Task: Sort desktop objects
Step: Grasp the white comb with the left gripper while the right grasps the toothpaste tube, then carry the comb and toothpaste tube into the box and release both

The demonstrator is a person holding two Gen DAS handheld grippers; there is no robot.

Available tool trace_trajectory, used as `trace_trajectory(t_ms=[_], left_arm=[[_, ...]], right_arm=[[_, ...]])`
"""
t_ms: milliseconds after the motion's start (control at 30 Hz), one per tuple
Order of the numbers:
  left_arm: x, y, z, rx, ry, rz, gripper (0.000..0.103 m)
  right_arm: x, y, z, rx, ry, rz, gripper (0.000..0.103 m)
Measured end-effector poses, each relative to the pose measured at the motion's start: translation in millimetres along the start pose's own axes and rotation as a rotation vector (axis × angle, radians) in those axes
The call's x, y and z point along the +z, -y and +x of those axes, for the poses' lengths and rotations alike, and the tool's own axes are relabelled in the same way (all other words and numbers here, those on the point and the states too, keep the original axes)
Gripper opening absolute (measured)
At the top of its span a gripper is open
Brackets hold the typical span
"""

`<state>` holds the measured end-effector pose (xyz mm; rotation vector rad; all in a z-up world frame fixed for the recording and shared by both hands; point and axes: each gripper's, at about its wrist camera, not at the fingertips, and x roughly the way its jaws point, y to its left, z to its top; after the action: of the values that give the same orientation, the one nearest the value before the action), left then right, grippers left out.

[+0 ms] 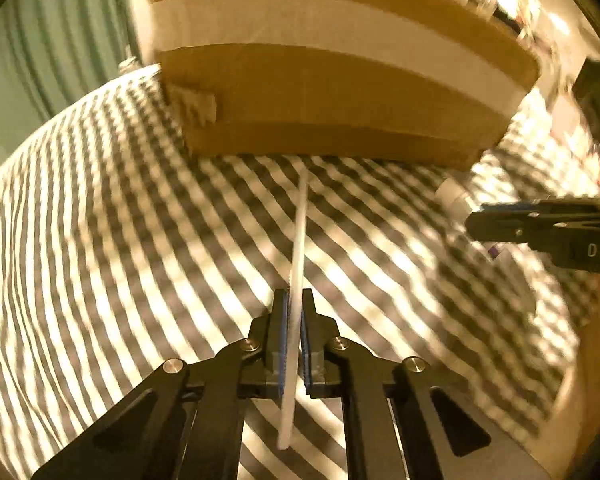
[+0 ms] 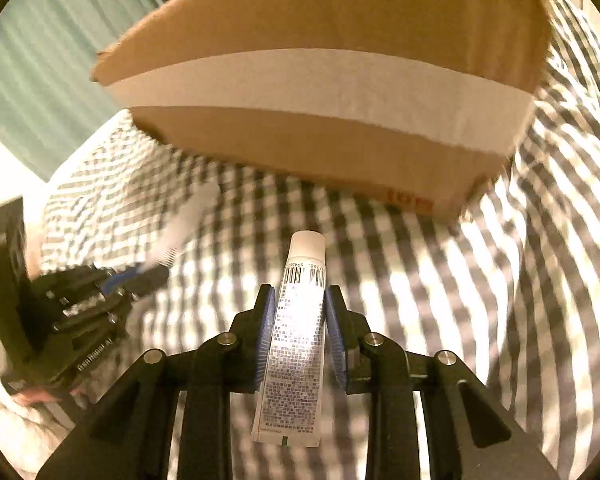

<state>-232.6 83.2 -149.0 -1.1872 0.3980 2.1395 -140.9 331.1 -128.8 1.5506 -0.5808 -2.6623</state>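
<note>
My left gripper [image 1: 294, 300] is shut on a thin white comb [image 1: 298, 248], seen edge-on and pointing toward a cardboard box [image 1: 320, 112] with a white tape band. In the right wrist view the comb [image 2: 188, 220] shows its teeth in the left gripper [image 2: 140, 276] at the left. My right gripper [image 2: 300, 300] is shut on a white tube [image 2: 298, 344] with a barcode and a white cap, held above the checked cloth in front of the box [image 2: 320, 128]. The right gripper [image 1: 476, 222] also shows at the right edge of the left wrist view with the tube's cap [image 1: 452, 196].
A grey and white checked cloth [image 1: 140, 240] covers the table. A green curtain [image 1: 52, 48] hangs behind at the left. The box stands at the back of the cloth in both views.
</note>
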Motion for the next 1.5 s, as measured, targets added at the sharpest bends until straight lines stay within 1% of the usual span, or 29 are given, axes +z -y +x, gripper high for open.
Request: trace_trajectory(t_ms=[67,100,200,233,267,300,333,400,467,567,600,633,667,700,733,800,867,900,933,967,1000,1133,1167,1233,1300,1367,1400,1433,1500], left_arm=[[-18,3,-19,-0.063,0.029,-0.094,0.006],[-23,7,-28,-0.076,0.052,-0.121,0.006],[-22,20,-66,-0.121,0.122,-0.150,0.006],[-18,26,-80,-0.131,0.153,-0.146,0.006],[-12,32,-97,-0.133,0.204,-0.127,0.006],[0,28,-110,-0.147,0.248,-0.106,0.006],[11,35,-127,-0.154,0.288,-0.083,0.006],[30,39,-144,-0.162,0.326,-0.047,0.006],[47,46,-155,-0.156,0.339,-0.002,0.006],[56,45,-136,-0.124,0.293,0.029,0.010],[54,45,-128,-0.116,0.269,0.027,0.017],[49,48,-112,-0.108,0.239,0.019,0.029],[32,50,-92,-0.086,0.205,0.005,0.036],[22,51,-75,-0.064,0.171,-0.009,0.052],[10,48,-57,-0.045,0.132,-0.035,0.057],[-16,42,-21,-0.019,0.048,-0.097,0.057],[-35,40,2,0.015,-0.003,-0.118,0.057],[-38,40,7,0.029,0.004,-0.109,0.056],[-40,41,10,0.038,0.006,-0.097,0.052],[-39,40,10,0.034,0.011,-0.099,0.043],[-36,38,9,0.019,0.020,-0.109,0.026],[-25,31,0,0.013,0.053,-0.134,0.026],[-20,29,-4,-0.005,0.052,-0.145,0.026],[-19,31,-9,0.009,0.066,-0.153,0.026],[-16,37,-23,0.014,0.095,-0.156,0.026],[-3,41,-49,-0.017,0.171,-0.163,0.026],[8,44,-64,-0.023,0.214,-0.156,0.026],[17,47,-73,-0.033,0.237,-0.149,0.026],[49,51,-95,-0.034,0.299,-0.128,0.026]], right_arm=[[-1,-8,-14,0.036,0.004,-0.005,0.026],[-5,-12,-24,0.056,0.009,-0.015,0.026],[-10,-19,-56,0.113,0.049,-0.044,0.026],[-7,-24,-61,0.124,0.061,-0.053,0.026],[-5,-25,-76,0.140,0.079,-0.061,0.026],[-1,-26,-85,0.153,0.095,-0.068,0.026],[7,-27,-99,0.159,0.124,-0.077,0.026],[26,-32,-118,0.149,0.178,-0.090,0.026],[42,-31,-134,0.140,0.225,-0.090,0.026],[61,-33,-142,0.122,0.279,-0.100,0.026],[63,-32,-143,0.118,0.284,-0.103,0.026],[61,-30,-143,0.115,0.287,-0.104,0.026],[64,-30,-139,0.114,0.283,-0.105,0.026],[63,-27,-134,0.114,0.274,-0.104,0.026],[61,-24,-127,0.115,0.263,-0.097,0.026],[62,-18,-111,0.120,0.229,-0.084,0.026],[56,-7,-101,0.124,0.204,-0.072,0.026],[56,-4,-93,0.125,0.189,-0.066,0.026],[52,-1,-92,0.125,0.182,-0.063,0.026],[52,1,-88,0.126,0.177,-0.060,0.026],[53,2,-86,0.127,0.172,-0.057,0.026],[55,3,-89,0.135,0.184,-0.054,0.026],[56,4,-91,0.135,0.189,-0.056,0.026],[56,3,-96,0.137,0.196,-0.059,0.026],[56,1,-103,0.143,0.211,-0.065,0.026],[61,-3,-113,0.150,0.228,-0.087,0.026],[66,-5,-119,0.151,0.242,-0.096,0.026],[73,-8,-125,0.155,0.260,-0.101,0.026],[90,-14,-136,0.156,0.290,-0.118,0.026]])
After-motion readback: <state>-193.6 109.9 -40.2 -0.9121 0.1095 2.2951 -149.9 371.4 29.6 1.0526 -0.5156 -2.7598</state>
